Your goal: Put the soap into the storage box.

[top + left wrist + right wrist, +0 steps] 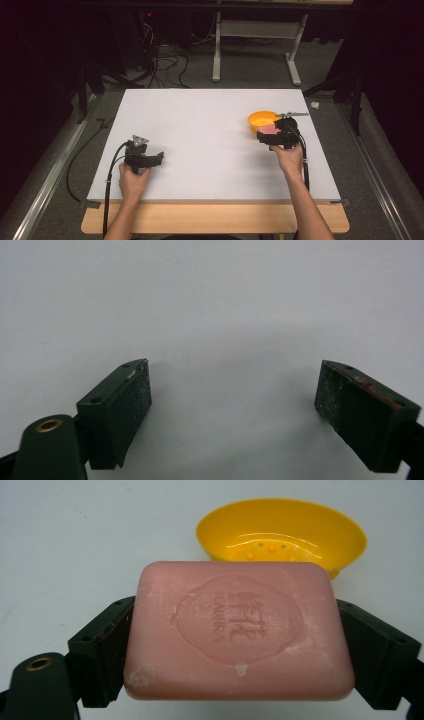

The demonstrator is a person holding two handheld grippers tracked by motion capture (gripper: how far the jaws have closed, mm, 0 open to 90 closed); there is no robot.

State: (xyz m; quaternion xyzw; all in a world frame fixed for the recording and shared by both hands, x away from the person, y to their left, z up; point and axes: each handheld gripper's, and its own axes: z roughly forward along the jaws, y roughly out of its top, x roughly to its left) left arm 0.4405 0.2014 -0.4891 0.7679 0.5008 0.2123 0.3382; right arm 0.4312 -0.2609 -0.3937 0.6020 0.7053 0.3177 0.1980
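High view: one white rectangular tabletop [210, 140]; one left gripper [143, 157] at its 8 o'clock, idle and apart from the work; one right gripper [278, 136] at 3 o'clock, carrying one pink rectangular soap bar [269, 130] up against one shallow yellow plastic soap dish [262, 119], probably for setting it in. Left gripper view: two black jaws spread wide over bare white surface, nothing between. Right gripper view: two jaws pinching the soap bar [237, 632] by its short ends, stamped face up, held level; the dish [282, 532], empty with drain holes, at 12 o'clock just beyond.
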